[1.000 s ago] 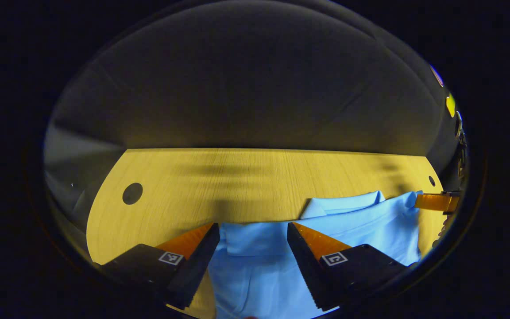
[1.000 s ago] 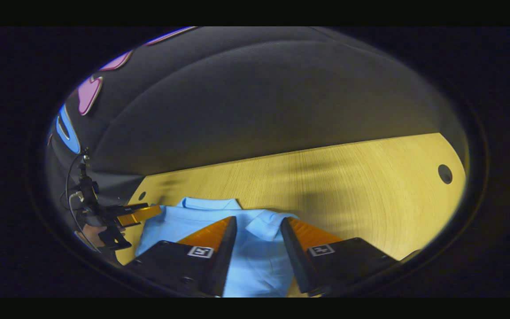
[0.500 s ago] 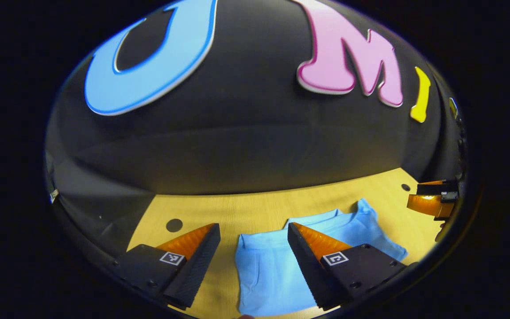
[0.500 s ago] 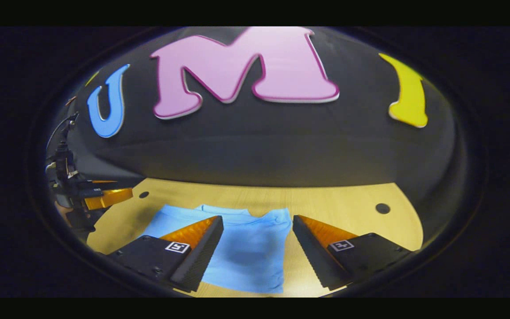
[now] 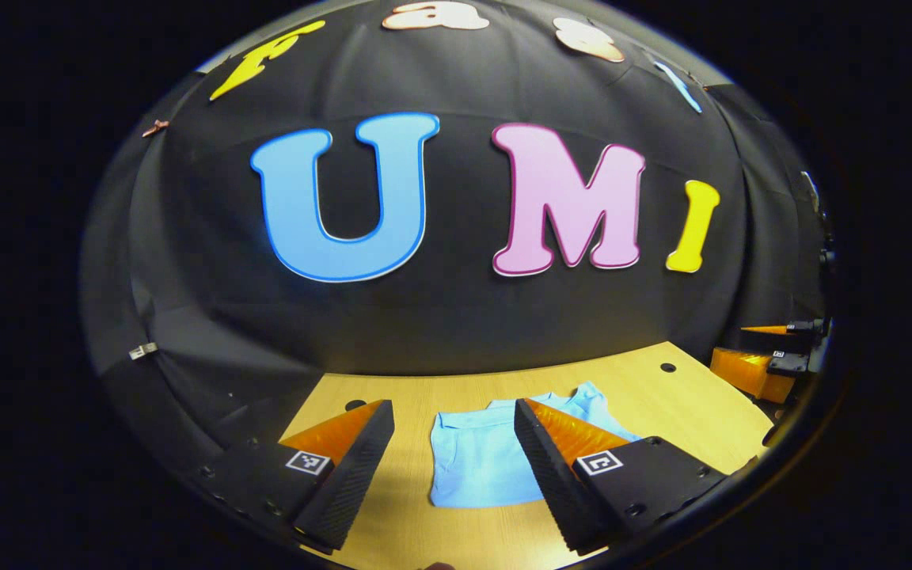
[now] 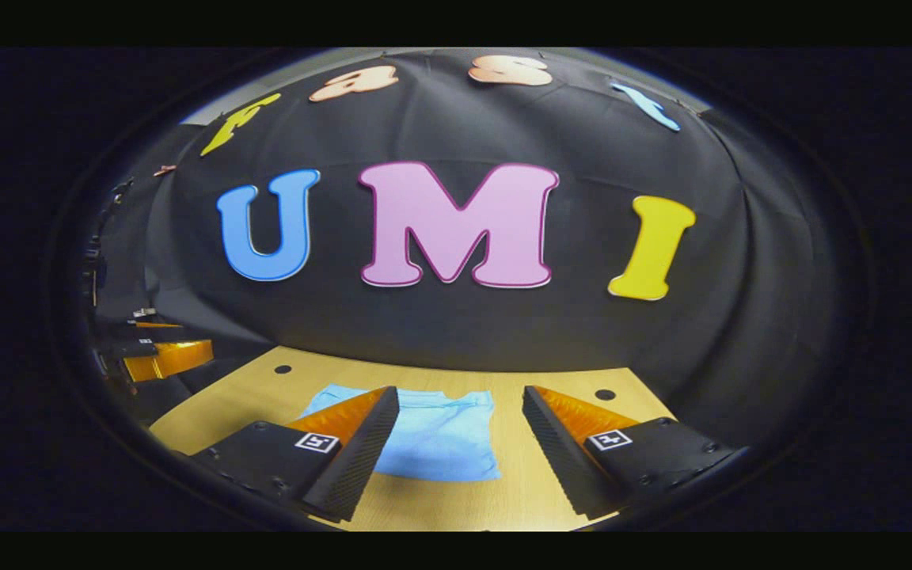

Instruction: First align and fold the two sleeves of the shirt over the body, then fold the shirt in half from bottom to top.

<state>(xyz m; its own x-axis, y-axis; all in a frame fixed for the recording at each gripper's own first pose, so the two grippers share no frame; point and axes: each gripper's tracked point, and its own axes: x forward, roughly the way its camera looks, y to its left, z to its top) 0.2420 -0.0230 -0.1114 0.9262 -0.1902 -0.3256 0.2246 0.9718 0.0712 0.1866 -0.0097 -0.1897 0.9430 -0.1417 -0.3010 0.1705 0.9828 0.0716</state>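
Note:
A light blue shirt (image 5: 488, 459) lies folded into a compact rectangle on the wooden table (image 5: 393, 522), its collar toward the back wall. In the left gripper view my left gripper (image 5: 454, 412) is open, raised above and in front of the shirt with nothing between its fingers. The right gripper view shows the same folded shirt (image 6: 440, 439) between and beyond my right gripper's (image 6: 460, 396) spread fingers; that gripper is open and empty too. The other gripper (image 5: 765, 356) appears at the far right edge of the left gripper view, off the shirt.
The black cloth wall rises right behind the table's back edge. Small round holes (image 6: 605, 394) sit in the tabletop near its far corners. Bare wood (image 6: 440, 507) lies in front of the shirt. The left gripper (image 6: 159, 352) shows at the left edge of the right gripper view.
Both grippers have let go of the shirt, risen and pulled back from it. The shirt now lies folded on the table, looking smaller and farther away.

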